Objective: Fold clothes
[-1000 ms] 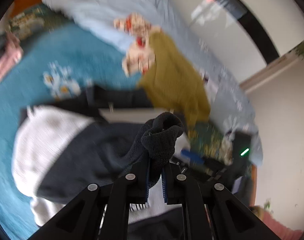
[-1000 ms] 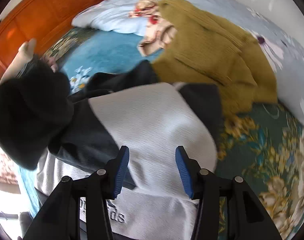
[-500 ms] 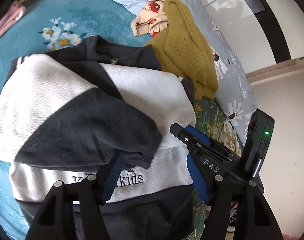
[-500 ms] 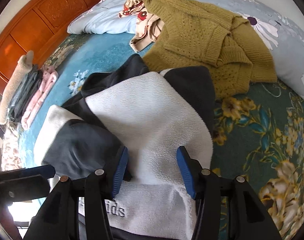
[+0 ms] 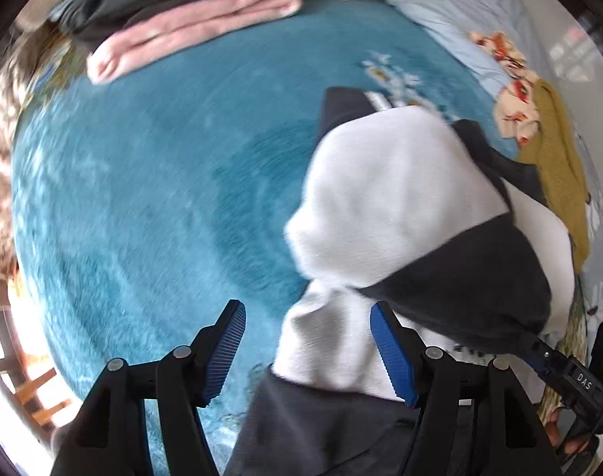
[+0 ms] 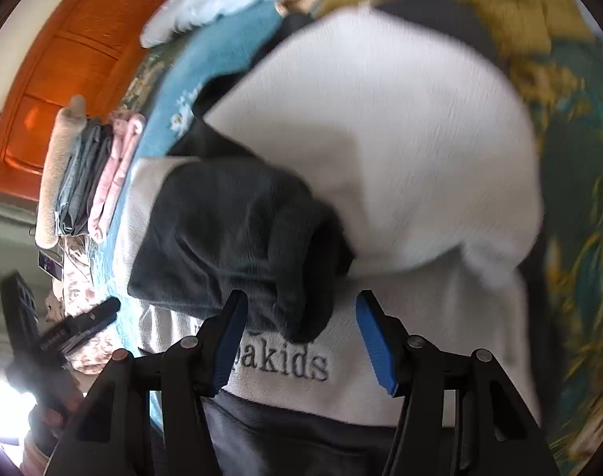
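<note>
A white and dark grey fleece sweatshirt (image 5: pixel 400 198) lies on the teal blanket (image 5: pixel 142 198). Its dark sleeve (image 6: pixel 230 238) is folded across the white chest above the "kids" lettering (image 6: pixel 285 365). My left gripper (image 5: pixel 307 343) is open and points down at the sweatshirt's left edge, with white fleece between its fingers but not pinched. My right gripper (image 6: pixel 301 333) hangs just over the sleeve cuff with its jaws opening. The cuff lies between the pads and nothing presses on it. Each gripper shows in the other's view: the right gripper (image 5: pixel 571 377), the left gripper (image 6: pixel 75 325).
A stack of folded pink and grey clothes (image 5: pixel 182 20) (image 6: pixel 95 174) lies at the blanket's far edge. A mustard knitted sweater (image 5: pixel 559 166) and a floral cloth (image 5: pixel 511 91) sit beyond the sweatshirt. An orange wooden headboard (image 6: pixel 63 59) stands behind.
My left gripper let go of the dark sleeve, which now lies folded over the chest, then swung left and down to the sweatshirt's edge. My right gripper sank closer and its jaws widened.
</note>
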A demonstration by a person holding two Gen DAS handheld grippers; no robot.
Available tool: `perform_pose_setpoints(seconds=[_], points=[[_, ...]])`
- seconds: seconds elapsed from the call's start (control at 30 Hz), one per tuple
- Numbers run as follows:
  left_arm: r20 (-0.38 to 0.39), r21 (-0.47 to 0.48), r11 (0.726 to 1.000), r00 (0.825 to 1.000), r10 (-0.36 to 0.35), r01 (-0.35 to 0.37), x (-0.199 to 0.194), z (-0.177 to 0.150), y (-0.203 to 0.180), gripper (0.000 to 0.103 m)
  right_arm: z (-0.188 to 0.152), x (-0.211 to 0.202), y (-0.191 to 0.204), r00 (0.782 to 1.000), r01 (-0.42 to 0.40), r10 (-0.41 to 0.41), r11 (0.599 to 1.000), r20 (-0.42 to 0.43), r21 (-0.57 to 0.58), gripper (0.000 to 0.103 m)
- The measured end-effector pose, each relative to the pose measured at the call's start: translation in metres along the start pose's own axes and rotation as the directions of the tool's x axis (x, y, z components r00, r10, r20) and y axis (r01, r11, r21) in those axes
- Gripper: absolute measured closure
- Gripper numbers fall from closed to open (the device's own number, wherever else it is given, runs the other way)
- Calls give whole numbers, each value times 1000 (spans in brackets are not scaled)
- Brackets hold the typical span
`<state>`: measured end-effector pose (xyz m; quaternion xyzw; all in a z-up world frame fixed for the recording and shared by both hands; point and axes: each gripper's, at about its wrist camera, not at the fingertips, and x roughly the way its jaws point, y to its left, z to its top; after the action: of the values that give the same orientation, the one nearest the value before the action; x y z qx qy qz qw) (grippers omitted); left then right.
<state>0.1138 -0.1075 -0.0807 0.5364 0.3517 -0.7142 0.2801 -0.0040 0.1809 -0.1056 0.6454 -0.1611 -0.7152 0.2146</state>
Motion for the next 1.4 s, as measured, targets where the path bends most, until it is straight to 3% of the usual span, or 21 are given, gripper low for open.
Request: perform_pose_setpoints(seconds=[0.13,0.2,0.27,0.4,0.5,0.63,0.73,0.83,0.93,1.07,1.13,1.33,1.4], points=[[-13,-37,999,1000,-16,15,0,-6,14,34,1,6,3,1000,19,-20,997,5,80,46],[-8,-35,999,1000,-24,24,-3,-6,15,34,4,4,9,999,35,-36,994,8,99,61],[-4,-37,999,999,-34,34,-5,-6,15,34,5,-1,18,996,85,-86,993,8,76,76],[3,-49,998,999,-50,50,-8,-8,17,34,5,-11,35,991,130,-130,991,31,10,82],[1,-57,996,998,-66,66,-10,-9,21,34,4,-27,58,978,192,-181,974,104,-120,83],[3,-68,993,996,-94,94,-14,-9,22,34,6,-59,87,945,277,-207,919,254,-280,84],[14,-68,990,992,-126,126,-17,-3,22,34,16,-84,98,914,323,-205,890,351,-322,85],[27,-67,986,988,-151,152,-22,0,20,34,23,-112,95,867,384,-214,862,449,-331,85],[22,-65,985,988,-156,157,-20,3,16,34,39,-119,72,846,420,-268,867,460,-267,85],[-2,-58,987,989,-148,148,-12,4,12,34,56,-83,9,895,383,-332,914,299,-132,85],[-9,-56,988,990,-143,143,-9,6,11,34,56,-71,-12,900,386,-351,917,259,-99,85],[-28,-55,985,986,-167,165,1,26,-1,34,66,-68,-23,913,356,-329,931,241,-77,82],[-36,-38,984,983,-178,177,5,36,-9,34,70,-64,-29,916,358,-335,931,223,-75,72]])
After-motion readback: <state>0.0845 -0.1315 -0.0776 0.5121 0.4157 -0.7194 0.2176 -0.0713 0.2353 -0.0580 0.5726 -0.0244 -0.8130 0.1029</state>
